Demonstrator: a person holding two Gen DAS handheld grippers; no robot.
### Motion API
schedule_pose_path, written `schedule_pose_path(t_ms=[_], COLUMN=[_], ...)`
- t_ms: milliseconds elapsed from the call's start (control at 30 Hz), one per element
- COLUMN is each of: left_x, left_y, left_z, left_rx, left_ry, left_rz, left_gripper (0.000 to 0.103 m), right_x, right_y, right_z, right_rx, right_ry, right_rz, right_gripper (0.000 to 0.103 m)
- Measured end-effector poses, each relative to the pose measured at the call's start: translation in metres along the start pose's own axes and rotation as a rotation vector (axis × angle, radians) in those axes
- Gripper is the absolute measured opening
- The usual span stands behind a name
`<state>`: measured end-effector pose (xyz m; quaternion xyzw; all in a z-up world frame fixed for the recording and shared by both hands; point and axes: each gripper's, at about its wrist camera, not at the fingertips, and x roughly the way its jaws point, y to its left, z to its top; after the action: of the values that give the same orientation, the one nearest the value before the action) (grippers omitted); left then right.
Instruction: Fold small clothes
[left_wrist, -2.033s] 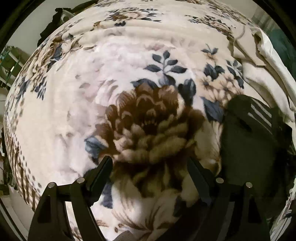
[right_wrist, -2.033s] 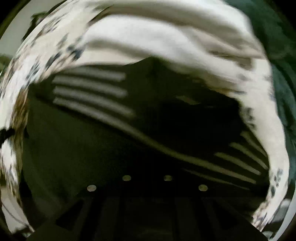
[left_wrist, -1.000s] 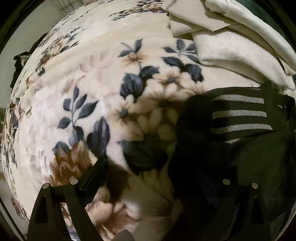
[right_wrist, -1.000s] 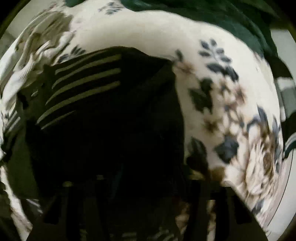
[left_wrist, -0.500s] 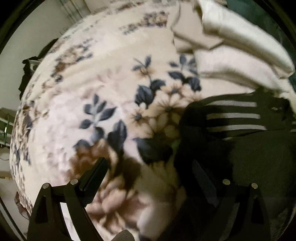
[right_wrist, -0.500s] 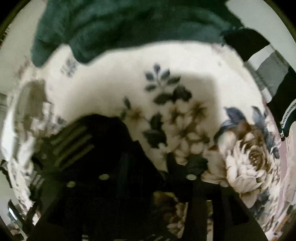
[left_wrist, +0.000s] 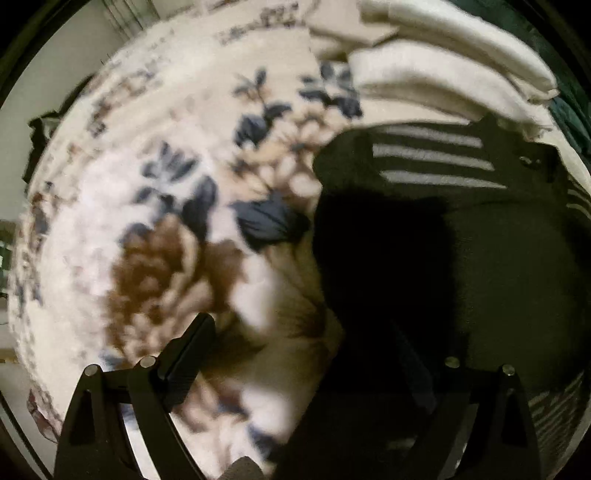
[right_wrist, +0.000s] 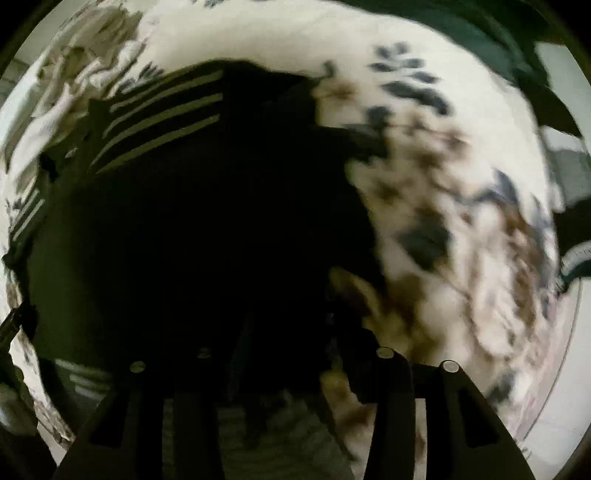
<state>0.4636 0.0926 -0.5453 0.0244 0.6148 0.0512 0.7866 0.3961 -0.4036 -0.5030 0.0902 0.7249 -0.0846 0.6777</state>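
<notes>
A black garment with pale stripes (left_wrist: 480, 229) lies on a floral fleece blanket (left_wrist: 155, 192). In the left wrist view it fills the right half. My left gripper (left_wrist: 303, 347) is open; its left finger (left_wrist: 188, 354) is over the blanket and its right finger is lost against the dark cloth. In the right wrist view the same garment (right_wrist: 177, 206) fills the left and middle. My right gripper (right_wrist: 280, 354) hangs over the garment's right edge, its fingers hard to make out in the dark and blur.
Folded cream clothes (left_wrist: 443, 74) are stacked beyond the black garment. A dark green cloth (right_wrist: 461, 26) lies at the blanket's far edge, and grey-and-black clothing (right_wrist: 569, 192) at the right.
Both grippers have moved; the left view has drawn back and leftward. The right gripper has swung back over the black garment, which fills more of its view than half a second ago.
</notes>
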Motion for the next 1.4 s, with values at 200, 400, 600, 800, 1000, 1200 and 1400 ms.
schedule_pose_path(t_ms=[200,400,600,800,1000,1200,1400], left_x=[-0.076,-0.121,-0.126,-0.102,-0.089,-0.106,-0.146], left_y=[-0.032,-0.15,-0.302,-0.408,-0.413,-0.38,-0.337], left_z=[-0.05,-0.148,-0.283,-0.356,-0.343,-0.327,-0.317], left_rx=[0.019,0.133,0.244,0.345,0.239,0.145,0.025], left_ry=[-0.057,0.047,0.282,0.329,0.244,0.187,0.124], left_rz=[-0.034,-0.135,-0.273,-0.259,-0.167,-0.193,-0.21], left_gripper=[0.094,0.094,0.094,0.069,0.004,0.003,0.003], right_x=[-0.061,-0.073,-0.058,-0.037,-0.017,0.035,0.058], right_y=[-0.049,-0.096,-0.154,-0.18,-0.136,-0.076,-0.044], right_z=[-0.048,-0.076,-0.074,-0.025,0.072,0.162,0.18], right_rx=[0.062,0.047,-0.035,-0.094,-0.151,-0.097,-0.086], right_ry=[0.003,0.049,0.118,0.116,0.025,0.091,0.137], right_rz=[0.122,0.186,0.213,0.26,0.37,0.491,0.451], right_gripper=[0.061,0.061,0.061,0.061,0.061,0.061,0.007])
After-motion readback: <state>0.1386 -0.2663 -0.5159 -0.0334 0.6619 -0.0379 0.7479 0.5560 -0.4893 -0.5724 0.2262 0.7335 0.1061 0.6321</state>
